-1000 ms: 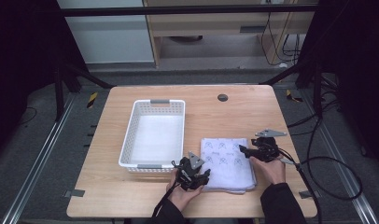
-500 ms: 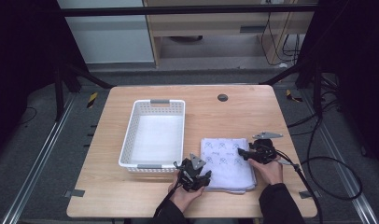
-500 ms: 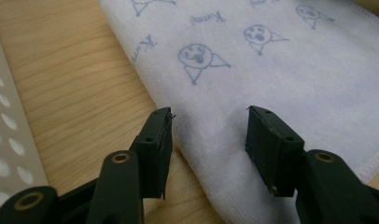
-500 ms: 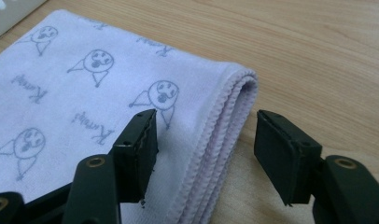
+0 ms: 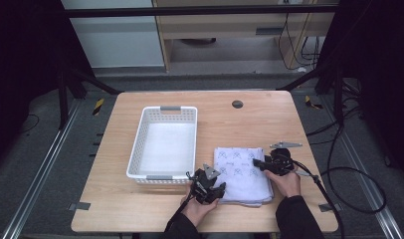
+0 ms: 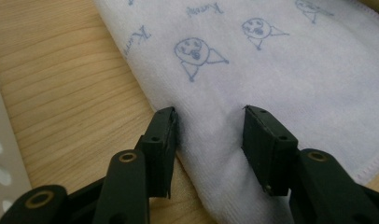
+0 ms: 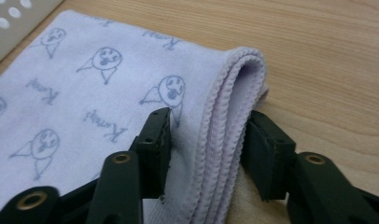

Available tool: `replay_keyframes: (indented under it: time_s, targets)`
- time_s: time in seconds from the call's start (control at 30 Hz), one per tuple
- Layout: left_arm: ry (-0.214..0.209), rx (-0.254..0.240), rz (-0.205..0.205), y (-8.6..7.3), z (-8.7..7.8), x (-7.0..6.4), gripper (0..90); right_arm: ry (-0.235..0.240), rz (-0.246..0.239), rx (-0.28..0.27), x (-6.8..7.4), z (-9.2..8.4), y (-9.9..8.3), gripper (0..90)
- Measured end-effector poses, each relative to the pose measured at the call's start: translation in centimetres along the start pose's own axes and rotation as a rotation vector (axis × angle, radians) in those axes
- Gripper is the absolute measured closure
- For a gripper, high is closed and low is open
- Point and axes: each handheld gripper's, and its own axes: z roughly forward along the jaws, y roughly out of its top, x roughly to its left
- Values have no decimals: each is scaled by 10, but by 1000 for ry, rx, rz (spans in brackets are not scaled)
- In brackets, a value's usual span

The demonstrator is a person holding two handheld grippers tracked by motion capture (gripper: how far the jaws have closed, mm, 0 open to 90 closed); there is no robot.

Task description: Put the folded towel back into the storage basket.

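A folded towel [image 5: 241,174] printed with faces and unreadable script lies on the table [image 5: 269,119] beside a basket [image 5: 165,144]. Left hand-held gripper [image 6: 208,135] and right hand-held gripper [image 7: 208,140] straddle its edges, jaws apart.

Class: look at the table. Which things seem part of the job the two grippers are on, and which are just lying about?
Likely in the job:
folded towel, straddled by both grippers' open jaws
left gripper, at its near corner
right gripper, across its stacked edge
white basket, beside the towel, possibly its destination

Lying about:
dark round disc at the table's far edge
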Motion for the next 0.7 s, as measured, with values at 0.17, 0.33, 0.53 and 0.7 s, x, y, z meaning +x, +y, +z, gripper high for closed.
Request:
replay_keyframes:
  time_s: [0.17,0.33,0.53,0.7]
  targets:
    - [-40,4,-28,0,1,3,596,21,22,2,1,-1,0,613]
    - [-42,-6,-28,0,0,2,677,35,13,-4,2,-2,0,720]
    - [-41,-28,-26,0,-1,1,753,31,4,-13,3,-4,0,768]
    - [-56,-60,-25,0,-5,3,770,29,-7,-27,5,-11,4,783]
